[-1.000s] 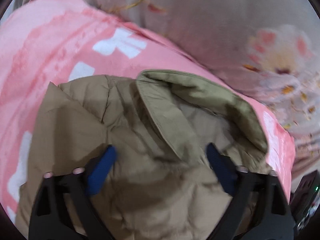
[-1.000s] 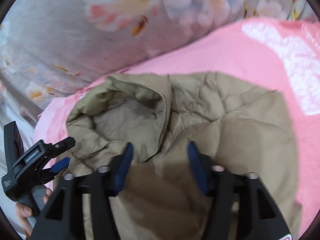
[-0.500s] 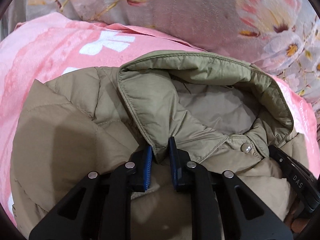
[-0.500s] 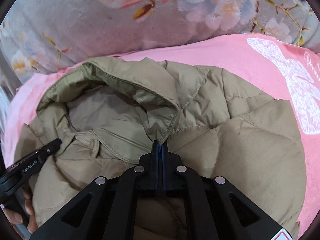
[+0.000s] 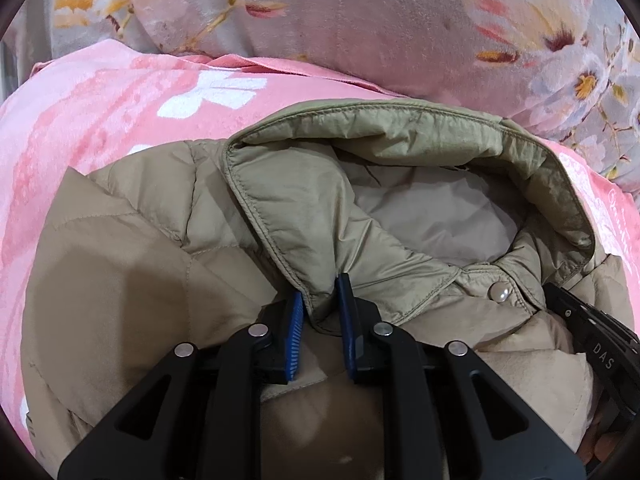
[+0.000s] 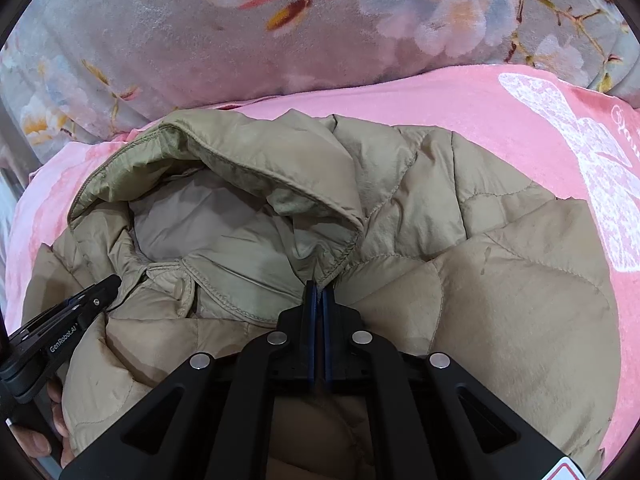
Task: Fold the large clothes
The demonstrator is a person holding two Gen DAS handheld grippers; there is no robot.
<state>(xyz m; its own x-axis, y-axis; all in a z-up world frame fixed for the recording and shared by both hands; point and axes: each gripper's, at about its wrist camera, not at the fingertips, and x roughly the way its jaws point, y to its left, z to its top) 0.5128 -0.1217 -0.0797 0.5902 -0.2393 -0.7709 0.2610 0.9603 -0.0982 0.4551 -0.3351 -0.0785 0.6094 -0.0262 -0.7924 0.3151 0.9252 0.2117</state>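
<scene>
A tan quilted hooded jacket lies on a pink blanket, hood towards the far side; it also shows in the right wrist view. My left gripper is shut on the hood's left front corner, blue pads pinching the fabric edge. My right gripper is shut tight on the hood's right front corner. Each gripper appears at the edge of the other's view: the right one, the left one. A snap button sits at the collar.
The pink blanket with white prints covers the surface under the jacket. A grey floral quilt is piled up just behind the hood. The person's fingers show at the lower left of the right wrist view.
Both grippers went from open above the jacket to shut on the hood's front corners. Since half a second ago they have barely moved.
</scene>
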